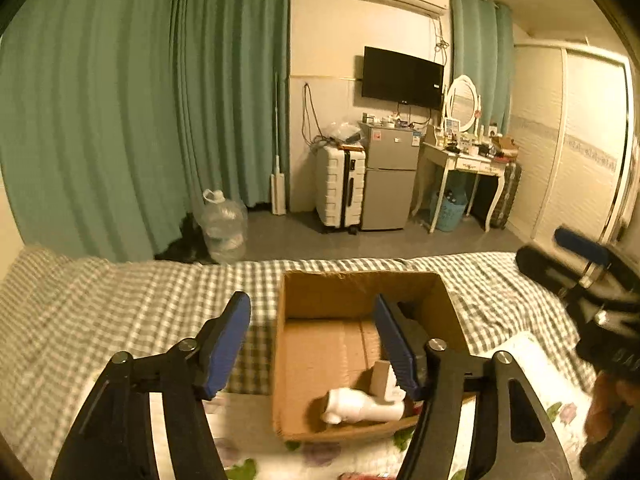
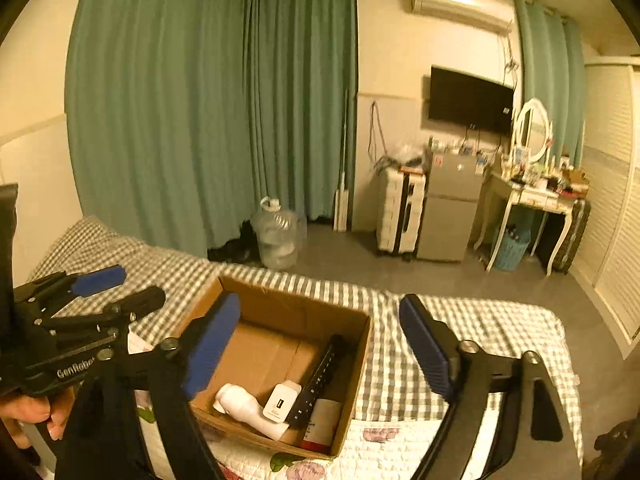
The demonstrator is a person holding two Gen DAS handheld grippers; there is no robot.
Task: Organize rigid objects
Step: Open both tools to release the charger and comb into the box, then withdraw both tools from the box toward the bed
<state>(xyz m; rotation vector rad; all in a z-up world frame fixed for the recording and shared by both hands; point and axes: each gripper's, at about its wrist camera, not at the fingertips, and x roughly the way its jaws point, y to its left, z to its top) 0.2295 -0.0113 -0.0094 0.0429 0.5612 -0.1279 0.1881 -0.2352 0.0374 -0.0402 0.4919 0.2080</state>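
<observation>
Above box (image 2: 280,312) on bed (image 1: 120,300), we are holding left claw (image 1: 312,340) and right claw (image 2: 320,344) agape, empty; bottle (image 2: 244,406), charger (image 2: 280,402), remote (image 2: 320,380) lying inside.

Right fingers (image 1: 582,246) blurred, perhaps cut off.

Dim yellowish indoor light, heavy fisheye bending with dark corners, slight motion blur up close

1. We hold the left gripper (image 1: 312,320) tilted downward, jaws spread wide, nothing between its pads.
2. Our right gripper (image 2: 320,328) likewise: angled downward, jaws wide apart, empty.
</observation>
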